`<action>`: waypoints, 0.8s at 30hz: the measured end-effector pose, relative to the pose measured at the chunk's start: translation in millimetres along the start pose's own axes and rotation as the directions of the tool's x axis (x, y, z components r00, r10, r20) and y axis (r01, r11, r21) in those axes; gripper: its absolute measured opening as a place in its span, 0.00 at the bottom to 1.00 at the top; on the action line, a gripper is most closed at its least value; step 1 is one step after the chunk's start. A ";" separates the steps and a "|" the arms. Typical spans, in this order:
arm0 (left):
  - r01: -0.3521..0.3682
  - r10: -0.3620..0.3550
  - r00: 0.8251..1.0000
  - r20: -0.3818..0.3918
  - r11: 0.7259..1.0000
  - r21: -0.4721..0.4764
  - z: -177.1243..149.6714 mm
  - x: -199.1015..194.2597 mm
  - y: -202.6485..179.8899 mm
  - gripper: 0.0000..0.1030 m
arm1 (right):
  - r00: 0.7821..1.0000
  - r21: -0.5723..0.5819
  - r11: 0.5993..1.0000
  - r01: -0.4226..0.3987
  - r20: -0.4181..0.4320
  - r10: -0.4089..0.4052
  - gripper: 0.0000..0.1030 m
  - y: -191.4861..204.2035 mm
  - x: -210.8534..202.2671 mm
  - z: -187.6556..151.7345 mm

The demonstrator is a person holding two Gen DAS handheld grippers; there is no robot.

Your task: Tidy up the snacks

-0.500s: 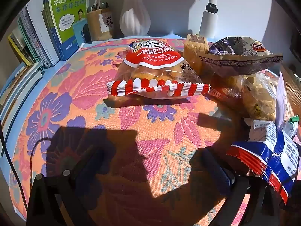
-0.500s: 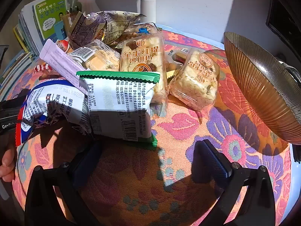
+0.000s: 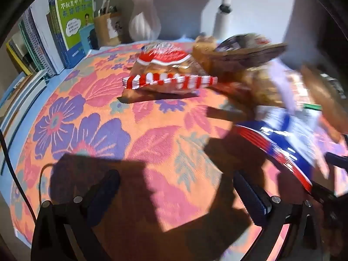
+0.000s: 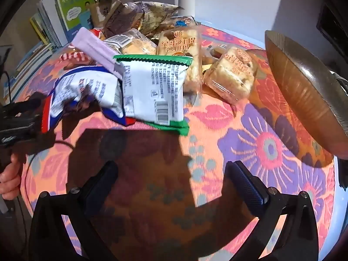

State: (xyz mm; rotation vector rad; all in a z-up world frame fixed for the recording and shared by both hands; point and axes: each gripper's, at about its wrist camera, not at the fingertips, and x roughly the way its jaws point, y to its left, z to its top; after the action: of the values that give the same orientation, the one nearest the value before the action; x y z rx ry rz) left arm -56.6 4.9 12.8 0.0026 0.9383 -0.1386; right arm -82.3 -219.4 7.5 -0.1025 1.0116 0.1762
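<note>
A heap of snack packets lies on a flowered cloth (image 3: 91, 119). In the left wrist view a red-and-white striped packet (image 3: 169, 80) sits ahead, with a brown chip bag (image 3: 245, 52) behind it and a blue-red-white packet (image 3: 280, 145) at right. My left gripper (image 3: 176, 184) is open over bare cloth, nothing between its fingers. In the right wrist view a green-edged white packet (image 4: 156, 91) lies ahead, the blue-red-white packet (image 4: 87, 91) to its left, and two clear-wrapped cakes (image 4: 180, 50) (image 4: 232, 71) behind. My right gripper (image 4: 171, 174) is open, short of the green-edged packet.
A ribbed golden bowl (image 4: 304, 93) stands on the right of the cloth. Books (image 3: 65, 28), a white vase (image 3: 143, 21) and a brown holder (image 3: 106, 28) line the back left. A hand (image 4: 8, 180) shows at the left edge.
Both grippers have drawn back and tilted, so the snacks sit farther up in both views. The left view is now blurred at its right side. No packet has been taken hold of.
</note>
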 end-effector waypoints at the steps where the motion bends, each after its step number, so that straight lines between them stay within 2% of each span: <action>1: 0.018 -0.018 1.000 0.023 1.000 0.006 -0.9 -7.5 1.5 1.00 | 1.000 0.014 1.000 0.001 0.011 -0.002 1.00 -1.4 -4.7 -5.8; 3: 0.031 -0.033 0.991 0.128 0.999 0.016 -2.1 -31.2 6.2 1.00 | 0.996 0.056 0.998 -0.014 0.086 0.009 1.00 -6.5 -21.4 -20.2; 5: 0.034 -0.037 0.975 0.219 0.999 0.017 3.0 -48.7 10.0 1.00 | 0.983 0.077 0.996 -0.040 0.182 0.025 1.00 -9.3 -39.7 -28.6; 6: 0.044 -0.046 0.965 0.258 0.999 0.013 8.7 -55.3 11.9 1.00 | 0.965 0.095 0.994 -0.053 0.260 0.027 1.00 -11.4 -53.8 -33.5; 9: 0.066 -0.070 0.935 0.347 0.998 0.021 21.3 -57.3 8.3 1.00 | 0.935 0.127 0.990 -0.065 0.354 0.016 1.00 -15.5 -72.0 -24.8; 10: 0.059 -0.065 0.935 0.348 0.998 0.028 25.5 -54.2 7.5 1.00 | 0.930 0.139 0.988 -0.066 0.368 0.011 1.00 -17.0 -73.9 -20.8; 12: 0.039 -0.053 0.942 0.331 0.998 0.047 31.1 -38.1 2.0 1.00 | 0.934 0.117 0.992 -0.044 0.358 -0.001 1.00 -11.6 -71.4 -4.9; 13: 0.046 -0.059 0.941 0.333 0.998 0.048 29.2 -32.3 1.0 1.00 | 0.934 0.103 0.994 -0.033 0.358 -0.006 1.00 -12.7 -68.4 -2.8; 15: 0.064 -0.074 0.951 0.301 0.997 0.043 26.4 -23.8 3.1 1.00 | 0.930 0.071 0.997 0.004 0.365 -0.030 1.00 -5.5 -60.6 2.0; 16: 0.080 -0.092 0.948 0.304 0.995 0.051 26.1 -23.8 4.2 1.00 | 0.930 0.059 0.998 0.009 0.366 -0.030 1.00 -5.4 -55.3 -2.7; 18: 0.116 -0.128 0.932 0.340 0.992 0.054 20.9 -27.6 7.4 1.00 | 0.939 0.044 0.999 -0.029 0.345 0.012 1.00 -7.3 -49.7 -3.4; 19: 0.125 -0.135 0.929 0.344 0.991 0.053 20.8 -27.9 7.9 1.00 | 0.934 0.037 0.999 -0.033 0.356 0.018 1.00 -6.1 -52.1 -1.2; 24: 0.076 -0.101 0.932 0.348 0.993 0.085 18.2 -23.5 -4.9 1.00 | 0.932 0.057 0.996 -0.062 0.361 0.037 1.00 -13.3 -51.2 -1.9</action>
State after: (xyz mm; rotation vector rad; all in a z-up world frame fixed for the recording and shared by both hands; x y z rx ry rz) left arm -56.3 1.7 42.7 0.0002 0.5743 -0.2473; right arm -107.8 -237.9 50.0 0.0183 0.6523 0.1987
